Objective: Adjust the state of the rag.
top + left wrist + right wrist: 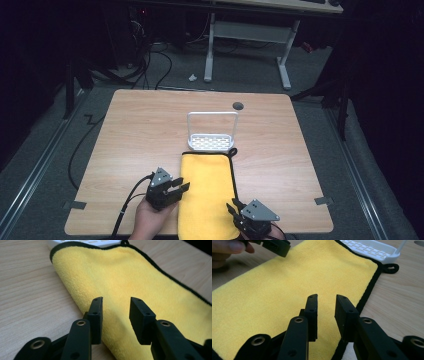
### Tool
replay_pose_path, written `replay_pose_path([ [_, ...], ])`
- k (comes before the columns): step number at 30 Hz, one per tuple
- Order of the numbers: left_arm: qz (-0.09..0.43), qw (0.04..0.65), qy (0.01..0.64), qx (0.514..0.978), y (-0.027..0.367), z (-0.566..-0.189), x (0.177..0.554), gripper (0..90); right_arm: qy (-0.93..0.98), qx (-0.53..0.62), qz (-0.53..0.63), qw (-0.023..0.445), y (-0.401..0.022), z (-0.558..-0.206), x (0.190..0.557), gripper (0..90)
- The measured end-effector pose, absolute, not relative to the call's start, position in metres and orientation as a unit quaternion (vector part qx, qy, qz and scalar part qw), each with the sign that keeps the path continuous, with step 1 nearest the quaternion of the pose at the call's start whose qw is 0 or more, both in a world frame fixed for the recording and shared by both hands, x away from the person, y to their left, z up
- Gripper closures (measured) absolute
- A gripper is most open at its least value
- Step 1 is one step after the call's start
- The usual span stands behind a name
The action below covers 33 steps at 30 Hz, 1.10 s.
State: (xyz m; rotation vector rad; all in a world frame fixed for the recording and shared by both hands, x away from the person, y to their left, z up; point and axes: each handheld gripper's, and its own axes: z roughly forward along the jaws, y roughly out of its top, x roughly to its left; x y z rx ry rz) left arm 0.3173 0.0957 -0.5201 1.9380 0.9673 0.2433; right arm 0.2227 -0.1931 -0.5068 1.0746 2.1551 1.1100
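Note:
A yellow towel [207, 195] with black edging lies folded lengthwise on the wooden table [140, 130], running from the front edge to a white rack [212, 141]. My left gripper [182, 189] sits at the towel's left edge, open. In the left gripper view its jaws [116, 300] hover just above the towel [125, 272] with only cloth under the gap. My right gripper [232, 206] stands open at the front right. In the right gripper view it [326, 297] hovers over the towel [287, 285] near its black right border.
The white rack [372, 250] has a slotted base and an upright handle frame; the towel's black hanging loop [391, 268] lies beside it. A round cable hole [238, 105] sits at the table's back. The left gripper [275, 246] and a hand [227, 247] appear at top left.

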Motion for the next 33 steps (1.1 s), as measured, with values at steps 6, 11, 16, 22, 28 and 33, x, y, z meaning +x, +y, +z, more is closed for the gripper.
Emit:
replay_pose_path([
  [6, 0.111, 0.434, 0.368, 0.814, 0.088, -0.521, 0.319, 67.3, 0.773, 0.425, 0.406, 0.237, -0.200, -0.505, 0.246, 76.1],
  [11, 0.123, 0.417, 0.359, 0.826, 0.085, -0.525, 0.319, 69.4, 0.766, 0.454, 0.390, 0.237, -0.200, -0.510, 0.284, 82.9],
  [16, 0.127, 0.403, 0.356, 0.834, 0.083, -0.528, 0.319, 69.9, 0.765, 0.461, 0.377, 0.246, -0.184, -0.518, 0.318, 85.4],
  [22, 0.116, 0.406, 0.359, 0.832, 0.085, -0.530, 0.319, 71.6, 0.784, 0.465, 0.339, 0.234, -0.174, -0.530, 0.332, 86.9],
  [28, 0.089, 0.411, 0.359, 0.833, 0.089, -0.530, 0.305, 73.1, 0.793, 0.454, 0.344, 0.216, -0.181, -0.529, 0.316, 86.8],
  [33, 0.065, 0.409, 0.350, 0.841, 0.088, -0.528, 0.287, 73.1, 0.798, 0.446, 0.352, 0.202, -0.190, -0.529, 0.296, 85.9],
])
